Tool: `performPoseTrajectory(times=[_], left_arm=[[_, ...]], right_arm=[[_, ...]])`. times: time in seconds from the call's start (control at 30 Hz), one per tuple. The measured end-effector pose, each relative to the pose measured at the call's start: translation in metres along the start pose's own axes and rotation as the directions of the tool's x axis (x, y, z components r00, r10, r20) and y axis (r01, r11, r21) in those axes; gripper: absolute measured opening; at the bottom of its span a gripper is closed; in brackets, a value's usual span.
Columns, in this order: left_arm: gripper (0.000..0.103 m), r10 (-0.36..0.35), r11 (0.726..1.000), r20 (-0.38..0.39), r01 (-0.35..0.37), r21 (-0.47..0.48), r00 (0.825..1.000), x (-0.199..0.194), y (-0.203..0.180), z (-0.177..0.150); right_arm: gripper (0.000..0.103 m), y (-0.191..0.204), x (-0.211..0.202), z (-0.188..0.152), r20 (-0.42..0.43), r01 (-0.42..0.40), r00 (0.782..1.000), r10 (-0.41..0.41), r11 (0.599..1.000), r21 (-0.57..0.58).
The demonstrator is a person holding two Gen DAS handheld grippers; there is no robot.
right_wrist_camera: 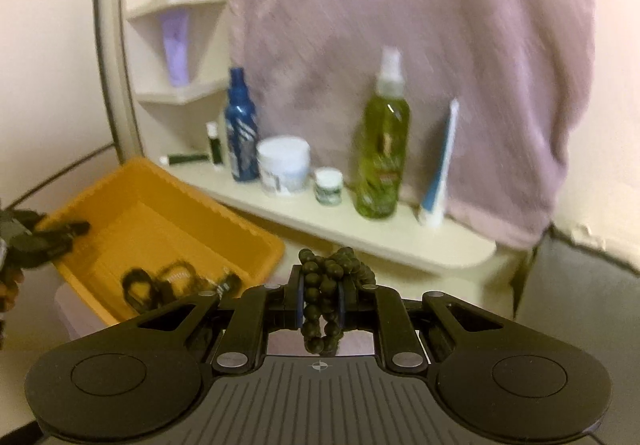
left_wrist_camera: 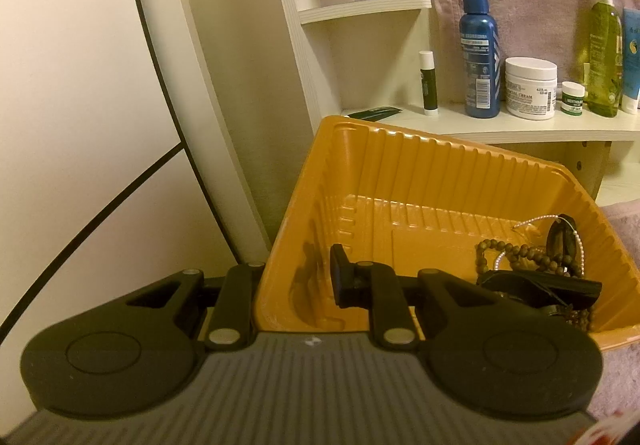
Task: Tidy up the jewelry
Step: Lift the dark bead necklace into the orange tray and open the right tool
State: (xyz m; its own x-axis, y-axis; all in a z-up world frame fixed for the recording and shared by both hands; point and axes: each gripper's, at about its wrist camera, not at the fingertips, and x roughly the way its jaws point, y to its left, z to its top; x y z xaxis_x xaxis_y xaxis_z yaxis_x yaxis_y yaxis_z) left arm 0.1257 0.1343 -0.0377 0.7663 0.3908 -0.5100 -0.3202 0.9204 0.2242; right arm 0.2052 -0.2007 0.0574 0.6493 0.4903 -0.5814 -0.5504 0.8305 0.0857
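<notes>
An orange ribbed plastic tray (left_wrist_camera: pixel 400 173) is tilted up, its left rim between my left gripper's (left_wrist_camera: pixel 296 285) fingers; one finger (left_wrist_camera: pixel 340 281) is inside the tray, the other hidden outside the wall. Whether they press the rim is unclear. In the tray's right corner lie a brown bead bracelet (left_wrist_camera: pixel 516 253), a thin pearl chain (left_wrist_camera: pixel 536 223) and dark clips (left_wrist_camera: pixel 560 285). My right gripper (right_wrist_camera: pixel 320 301) is shut on a dark bead bracelet (right_wrist_camera: pixel 326 277), right of the tray (right_wrist_camera: pixel 256 241). The left gripper (right_wrist_camera: pixel 48 237) shows at the tray's left rim.
A white shelf (left_wrist_camera: pixel 520 125) behind the tray holds a blue spray bottle (left_wrist_camera: pixel 480 57), a white cream jar (left_wrist_camera: pixel 530 89), a small jar (left_wrist_camera: pixel 572 97), a green spray bottle (left_wrist_camera: pixel 604 57) and a lip balm (left_wrist_camera: pixel 429 81). A pink towel (right_wrist_camera: pixel 400 25) hangs behind.
</notes>
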Motion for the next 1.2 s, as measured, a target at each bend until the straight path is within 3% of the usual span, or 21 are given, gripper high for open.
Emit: performPoseTrajectory(times=[0.47,0.73,1.2], left_arm=[[0.018,-0.007,1.0,0.004,0.007,-0.004,1.0,-0.001,0.0,0.0],[0.018,-0.01,1.0,0.004,0.01,-0.007,1.0,-0.001,0.0,0.001],[0.018,-0.009,1.0,0.0,0.009,-0.009,1.0,-0.001,0.0,0.0]], right_arm=[[0.016,0.056,0.027,0.046,0.063,-0.186,0.98,0.188,0.982,-0.034],[0.016,0.089,0.064,0.048,-0.001,-0.245,0.97,0.245,0.969,-0.042],[0.016,0.112,0.112,0.02,-0.121,-0.301,0.947,0.299,0.953,-0.002]])
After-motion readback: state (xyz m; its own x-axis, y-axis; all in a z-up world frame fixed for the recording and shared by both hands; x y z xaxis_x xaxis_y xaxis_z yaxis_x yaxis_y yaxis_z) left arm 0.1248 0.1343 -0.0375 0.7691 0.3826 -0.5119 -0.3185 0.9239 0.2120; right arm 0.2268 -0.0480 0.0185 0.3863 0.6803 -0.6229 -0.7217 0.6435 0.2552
